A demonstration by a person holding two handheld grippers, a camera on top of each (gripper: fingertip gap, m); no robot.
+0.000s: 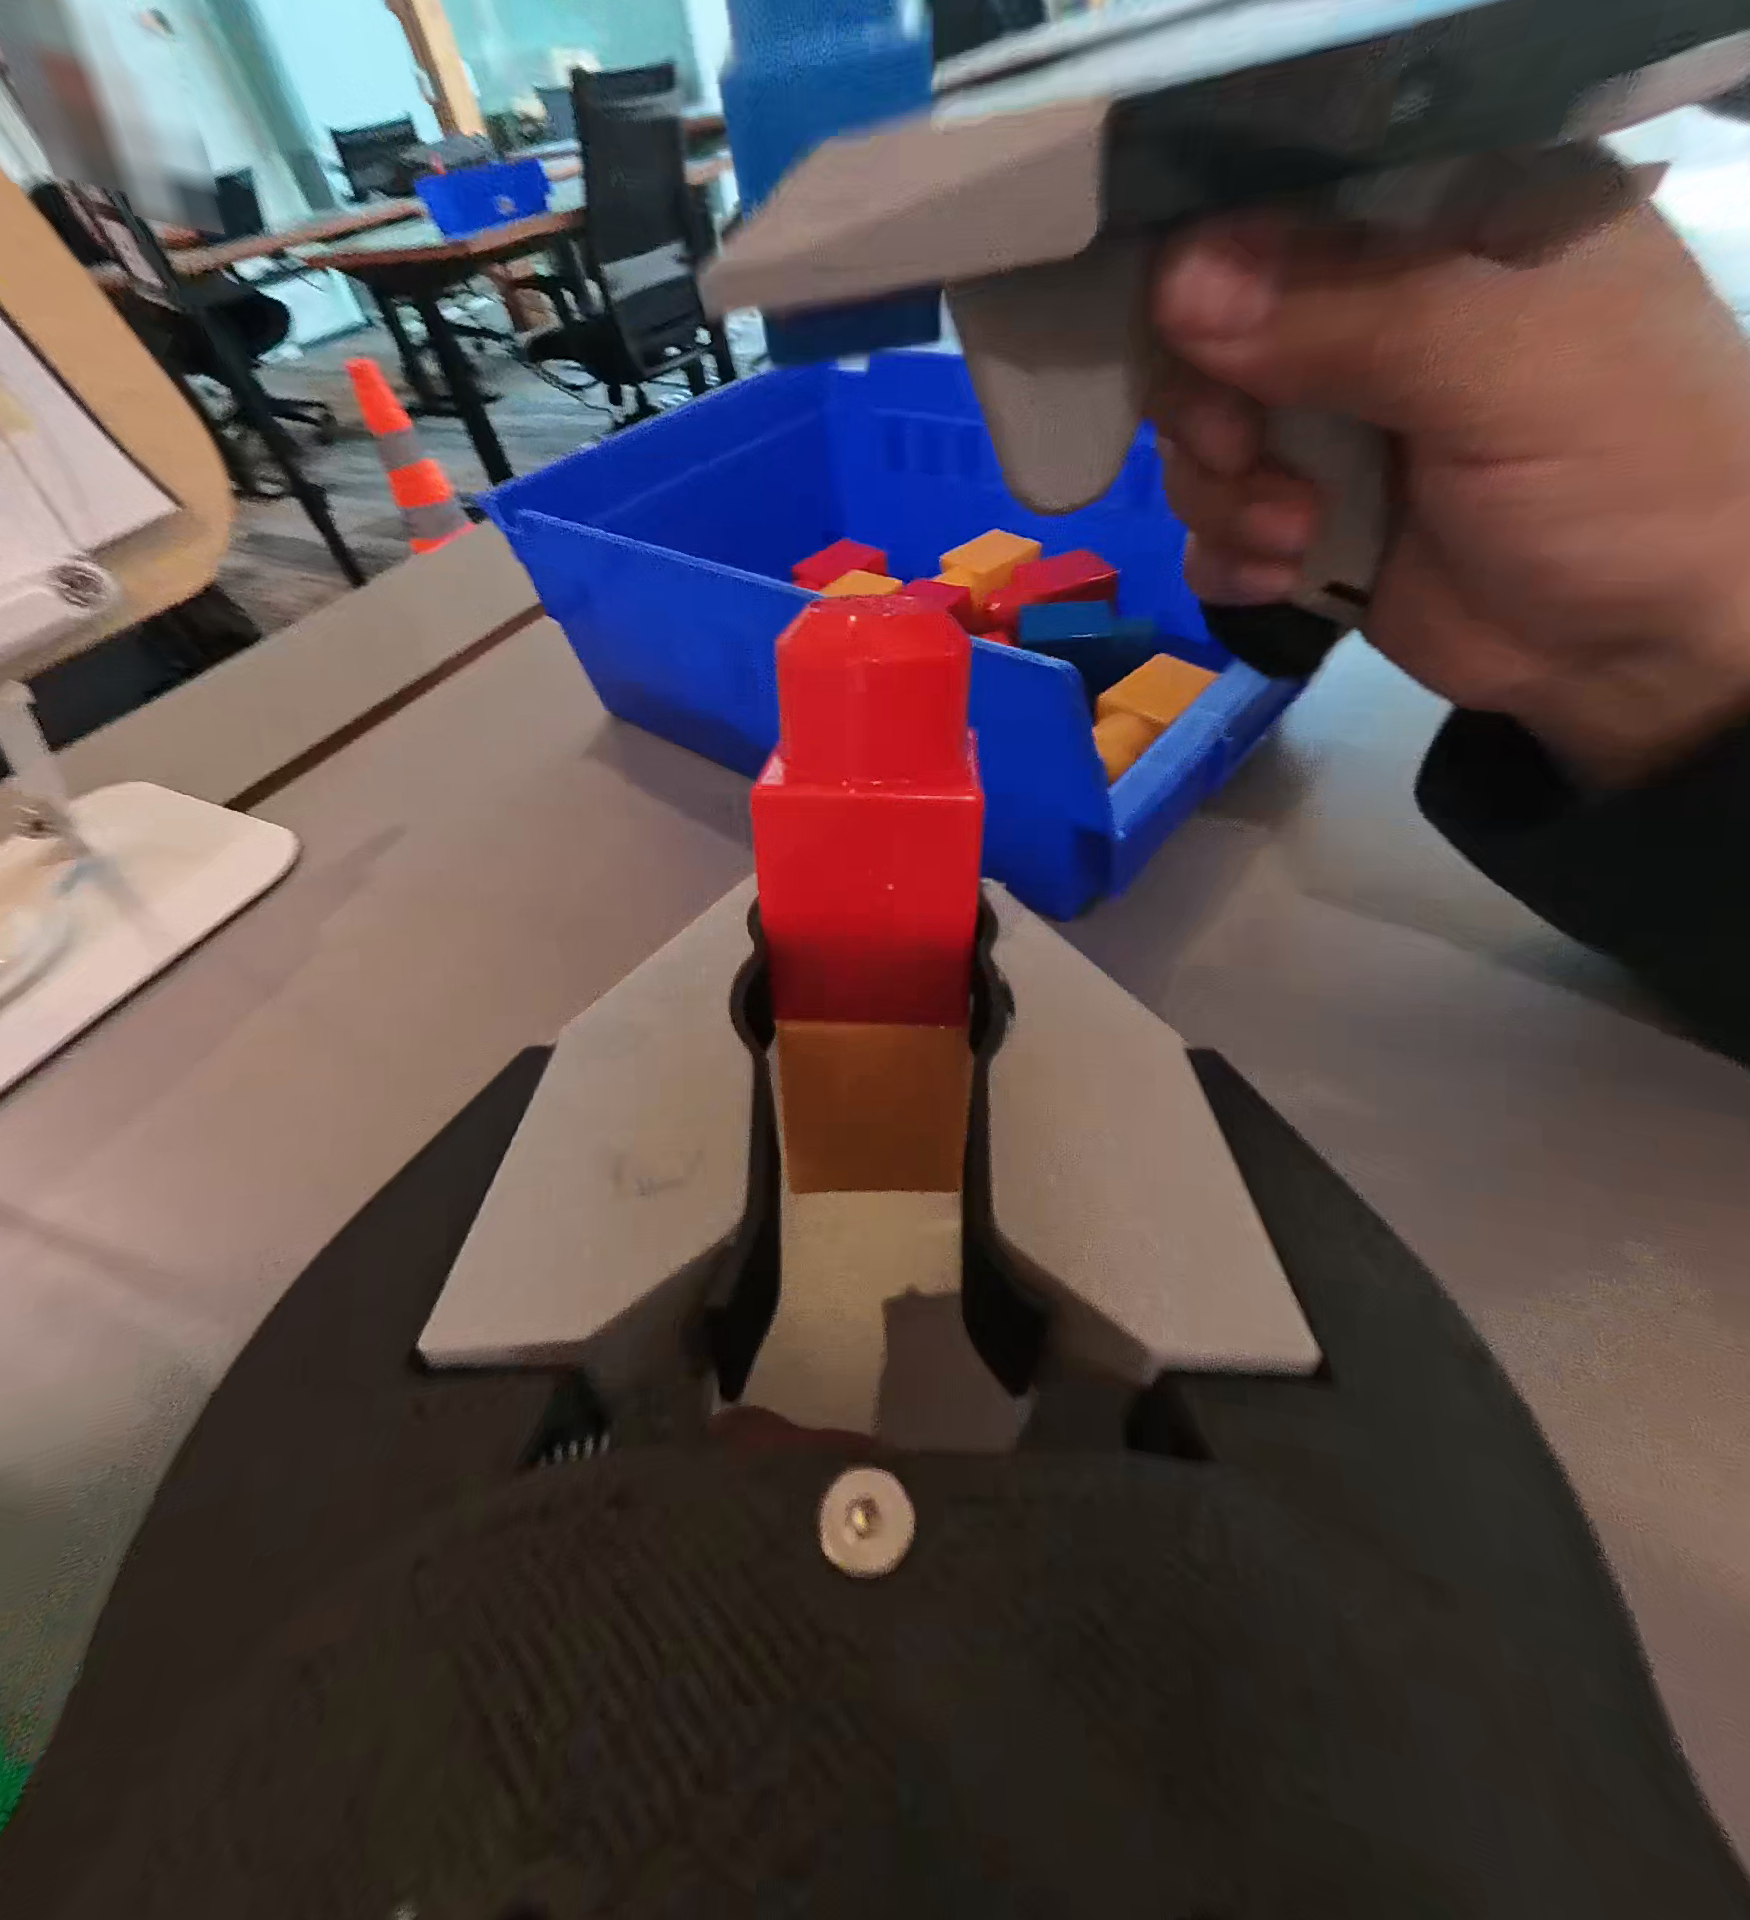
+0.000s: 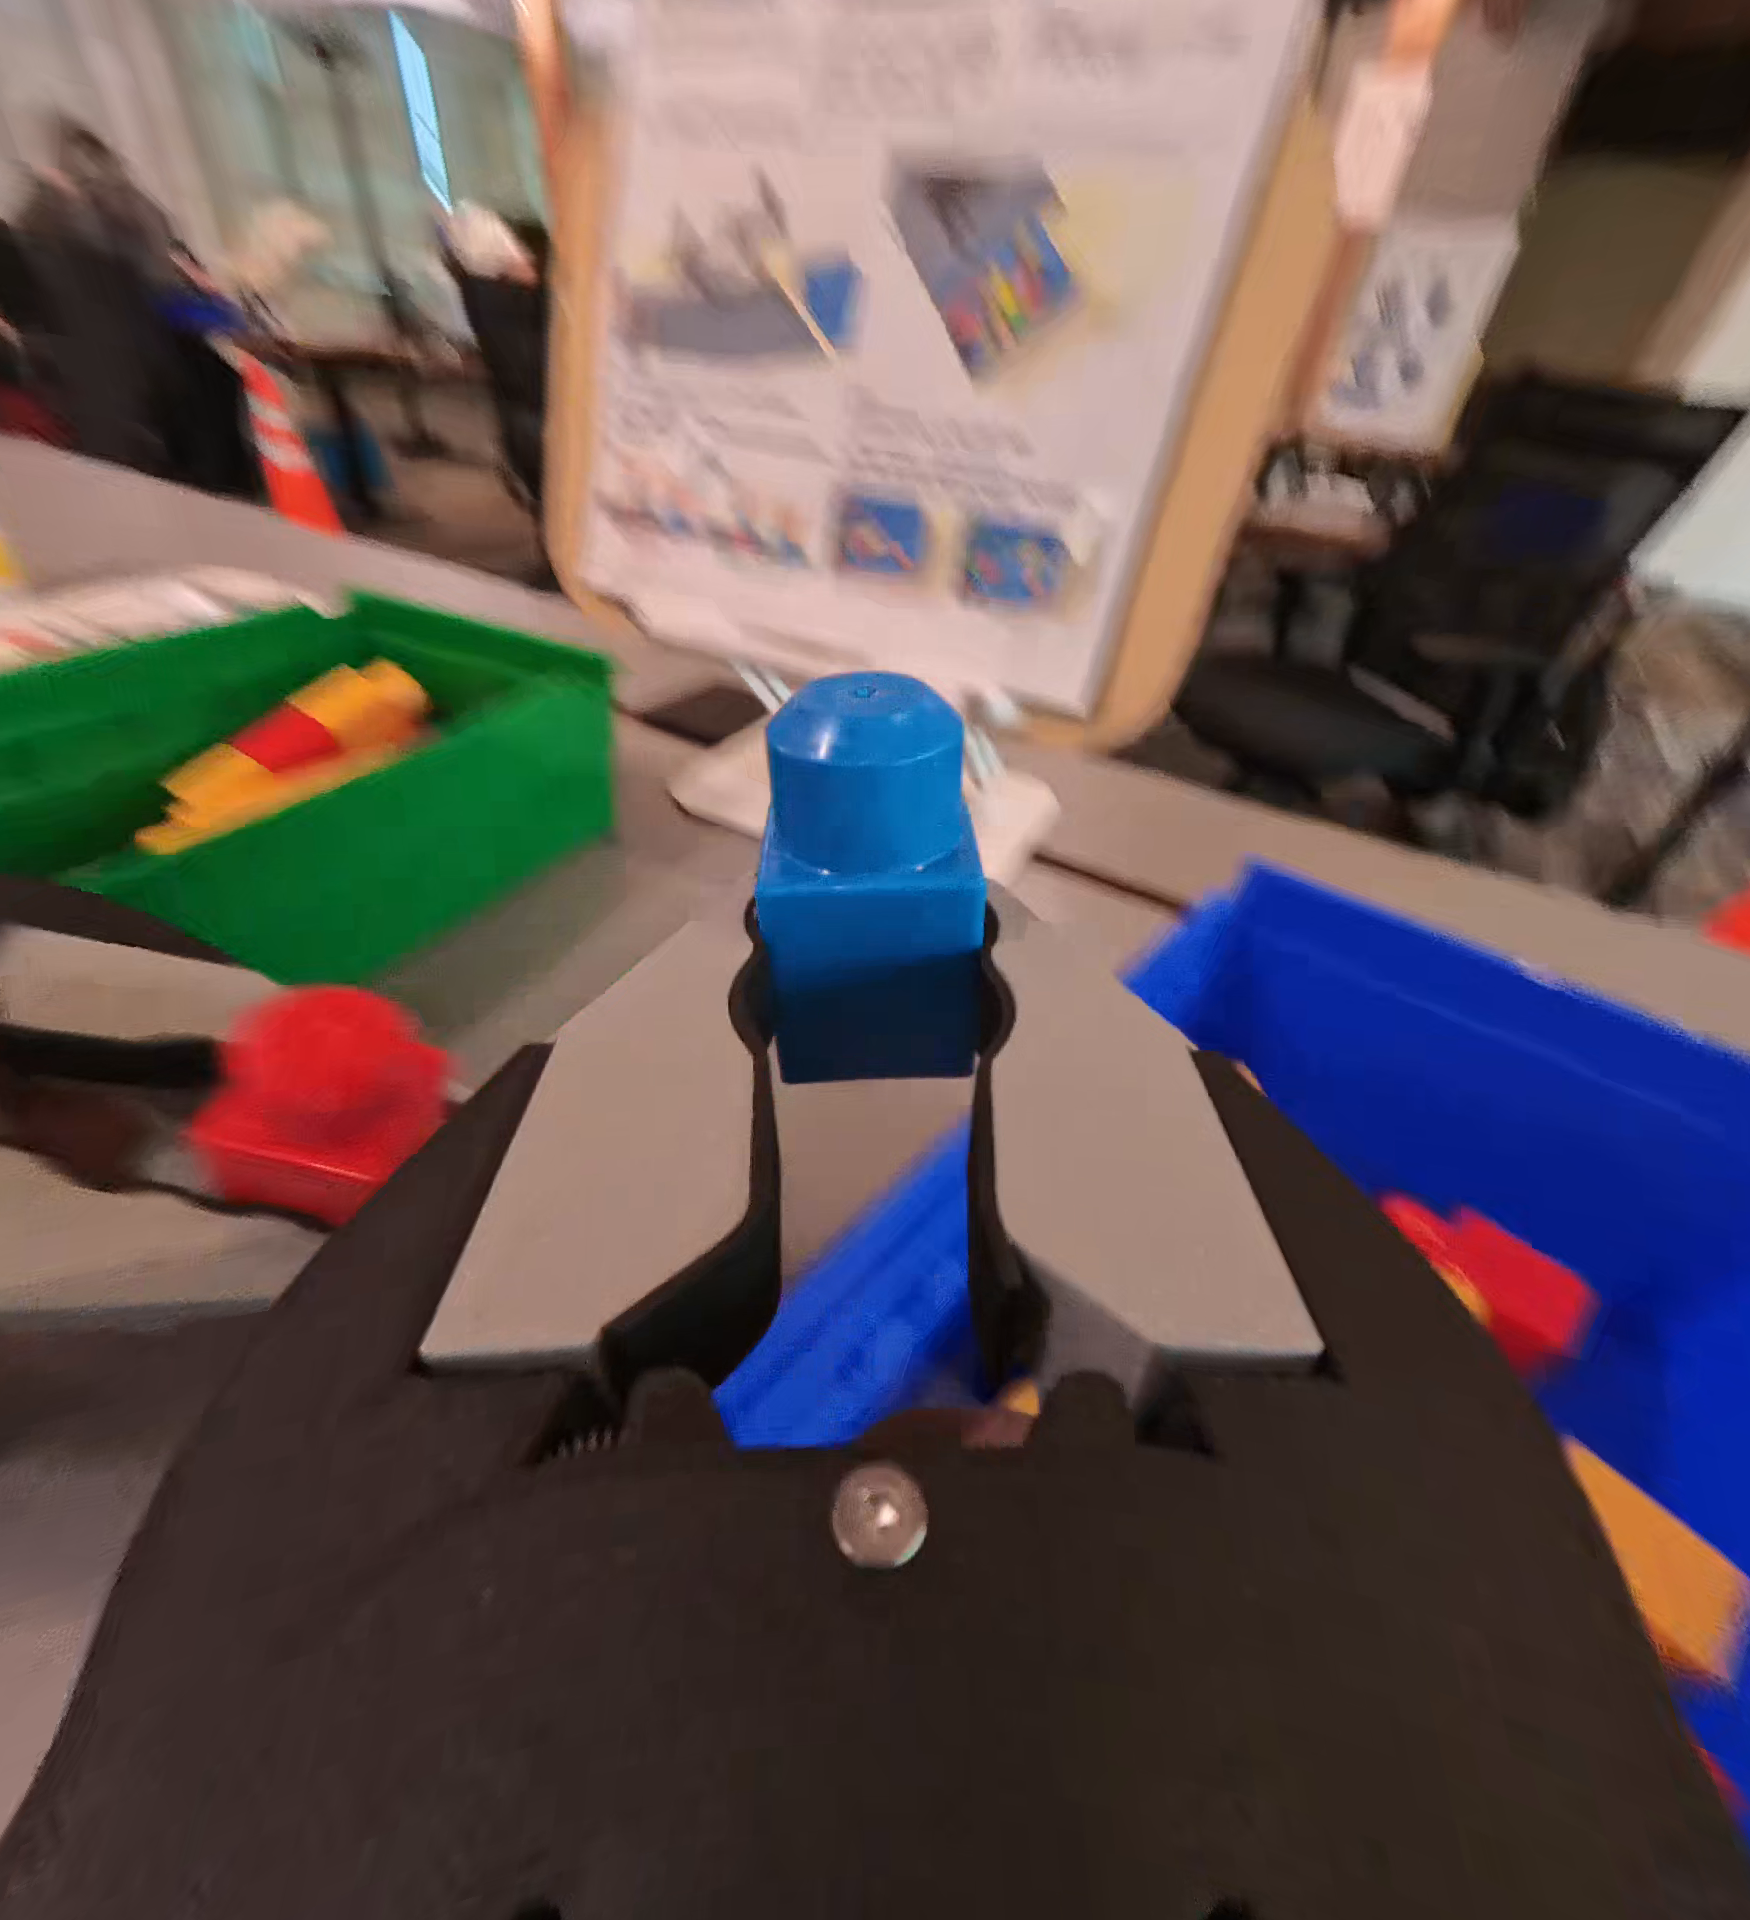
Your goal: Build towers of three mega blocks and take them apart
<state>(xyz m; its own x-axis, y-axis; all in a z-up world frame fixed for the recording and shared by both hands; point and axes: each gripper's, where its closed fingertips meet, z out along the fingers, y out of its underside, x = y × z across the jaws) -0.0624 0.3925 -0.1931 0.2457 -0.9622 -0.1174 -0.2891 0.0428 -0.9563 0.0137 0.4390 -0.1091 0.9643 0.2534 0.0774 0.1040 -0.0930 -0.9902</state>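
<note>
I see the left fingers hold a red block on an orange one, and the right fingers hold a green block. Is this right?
Not quite: the block in the right fingers is blue, not green, as the right wrist view shows. The left fingers do hold a red block on an orange one.

glossy plastic red block (image 1: 866, 831), matt grey table (image 1: 435, 935).

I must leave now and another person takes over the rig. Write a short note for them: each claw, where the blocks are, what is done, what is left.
Left claw: shut on a two-block stack, red block over orange block.
Right claw: shut on a blue block.
Blue bin: loose blocks. Green bin: finished-looking towers.
Done: two of three blocks joined.
Left: probably press blue onto the red stud, then take the tower apart.
</note>
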